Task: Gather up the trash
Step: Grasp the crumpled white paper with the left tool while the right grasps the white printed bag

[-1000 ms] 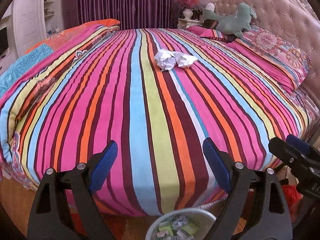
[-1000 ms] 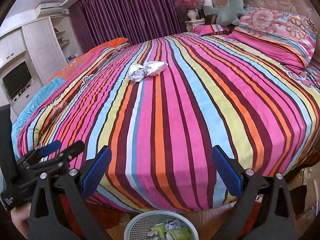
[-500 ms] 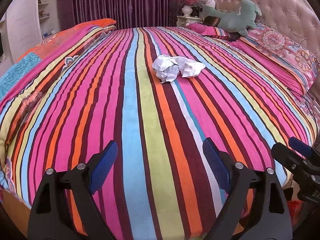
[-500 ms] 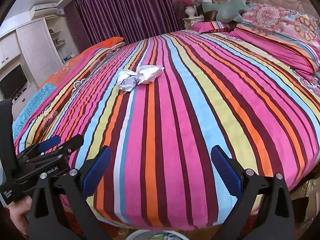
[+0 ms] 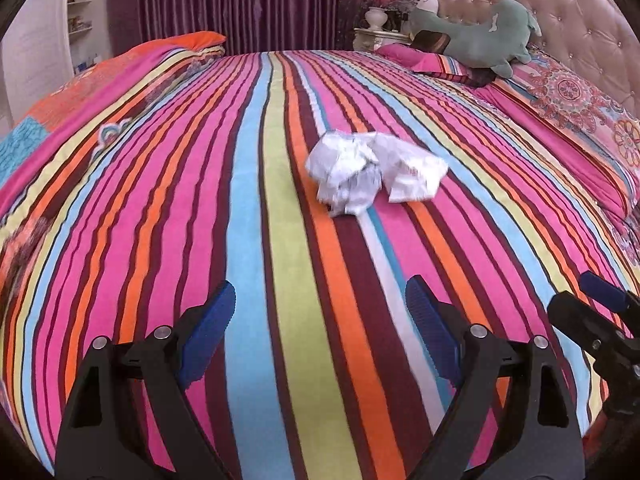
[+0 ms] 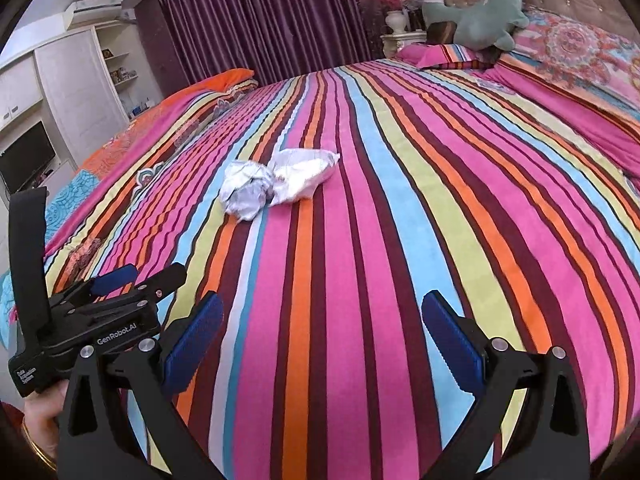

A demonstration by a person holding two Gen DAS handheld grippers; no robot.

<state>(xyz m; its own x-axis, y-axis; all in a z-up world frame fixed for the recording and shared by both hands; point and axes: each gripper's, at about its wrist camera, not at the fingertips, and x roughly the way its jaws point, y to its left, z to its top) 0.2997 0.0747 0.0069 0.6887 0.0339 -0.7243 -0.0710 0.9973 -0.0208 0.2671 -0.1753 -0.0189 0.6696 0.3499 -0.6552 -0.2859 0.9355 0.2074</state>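
Two crumpled white paper wads lie touching each other on the bright striped bedspread, well short of the green plush toy at the pillows; the right gripper hovers over the bedspread's near part, blue-padded jaws spread wide, nothing between them; the left gripper (black, marked GenRobot.AI) sits nearer than the wads, to their left.

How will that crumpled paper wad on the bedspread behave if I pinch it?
The crumpled paper wad looks light and should crush easily. The second wad touches it, so it may shift. The soft bedspread probably stops rolling.
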